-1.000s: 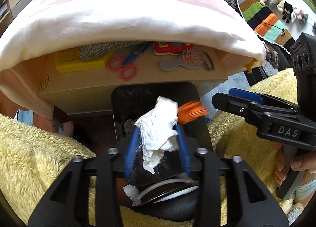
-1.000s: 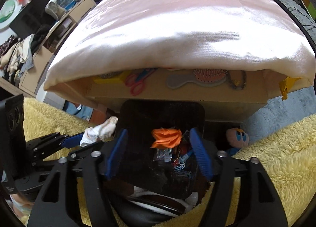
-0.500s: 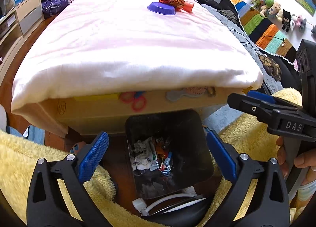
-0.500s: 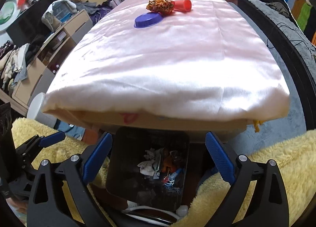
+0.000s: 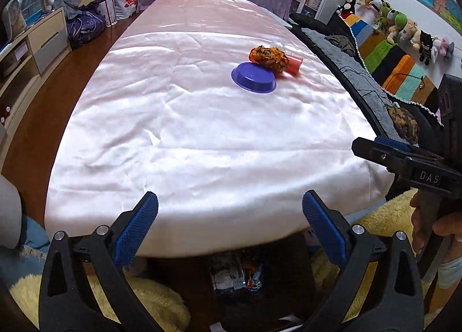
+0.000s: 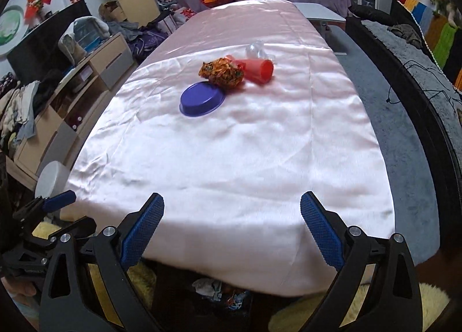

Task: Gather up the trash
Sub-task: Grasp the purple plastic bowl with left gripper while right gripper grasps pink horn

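Both grippers: black plastic frames, silver screws at the joints, blue cross-hatched pads [image 5: 135,231] on the fingers. The right gripper [image 5: 404,158] carries white "DAS" lettering; a pale cuff [image 5: 449,272] at the person's wrist

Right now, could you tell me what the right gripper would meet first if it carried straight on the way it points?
Probably the bare pink sheet near the table's front edge. The right gripper is open and empty, and the purple bowl lies farther off, left of that line; depth is uncertain.

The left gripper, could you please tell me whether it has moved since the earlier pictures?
Yes: the left gripper has risen away from the black bin, its jaws just opened, empty.
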Demonstrator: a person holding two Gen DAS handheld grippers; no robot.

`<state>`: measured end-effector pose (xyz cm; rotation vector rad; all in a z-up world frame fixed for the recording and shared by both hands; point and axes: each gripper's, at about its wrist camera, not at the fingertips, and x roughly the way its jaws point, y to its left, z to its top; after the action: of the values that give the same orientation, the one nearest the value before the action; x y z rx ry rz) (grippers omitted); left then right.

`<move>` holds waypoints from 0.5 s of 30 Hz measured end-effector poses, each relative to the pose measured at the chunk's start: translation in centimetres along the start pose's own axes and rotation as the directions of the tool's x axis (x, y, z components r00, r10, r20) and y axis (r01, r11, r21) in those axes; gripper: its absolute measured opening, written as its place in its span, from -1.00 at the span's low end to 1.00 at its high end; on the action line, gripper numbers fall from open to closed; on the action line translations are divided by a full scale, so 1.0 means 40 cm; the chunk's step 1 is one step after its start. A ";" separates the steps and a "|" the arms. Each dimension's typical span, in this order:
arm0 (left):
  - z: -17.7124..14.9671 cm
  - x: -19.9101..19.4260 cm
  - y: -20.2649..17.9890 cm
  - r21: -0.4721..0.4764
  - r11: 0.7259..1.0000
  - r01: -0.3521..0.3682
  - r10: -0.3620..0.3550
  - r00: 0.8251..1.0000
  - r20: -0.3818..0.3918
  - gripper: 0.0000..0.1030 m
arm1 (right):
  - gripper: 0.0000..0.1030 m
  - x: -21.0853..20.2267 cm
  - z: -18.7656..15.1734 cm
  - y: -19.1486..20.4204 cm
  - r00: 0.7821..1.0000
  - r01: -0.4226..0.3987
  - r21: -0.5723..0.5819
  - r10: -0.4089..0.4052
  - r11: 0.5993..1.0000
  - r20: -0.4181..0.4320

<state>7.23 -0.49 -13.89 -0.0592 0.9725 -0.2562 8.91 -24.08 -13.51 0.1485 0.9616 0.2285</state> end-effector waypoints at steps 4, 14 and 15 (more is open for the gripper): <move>0.068 0.051 0.003 0.016 1.000 -0.006 0.006 1.000 -0.012 0.84 | 0.86 0.037 0.070 -0.032 1.000 -0.011 0.016 0.011 1.000 0.015; 0.225 0.209 -0.015 0.026 1.000 0.015 -0.014 0.999 -0.048 0.84 | 0.78 0.156 0.212 -0.116 1.000 0.020 0.044 -0.021 0.999 0.013; 0.242 0.228 -0.020 0.030 0.999 0.017 -0.015 0.998 -0.053 0.83 | 0.73 0.167 0.221 -0.122 1.000 0.023 0.042 -0.024 0.999 0.007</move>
<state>19.92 -4.09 -15.68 -0.0323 1.0205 -0.2890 20.52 -27.27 -14.92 0.1760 0.9603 0.1861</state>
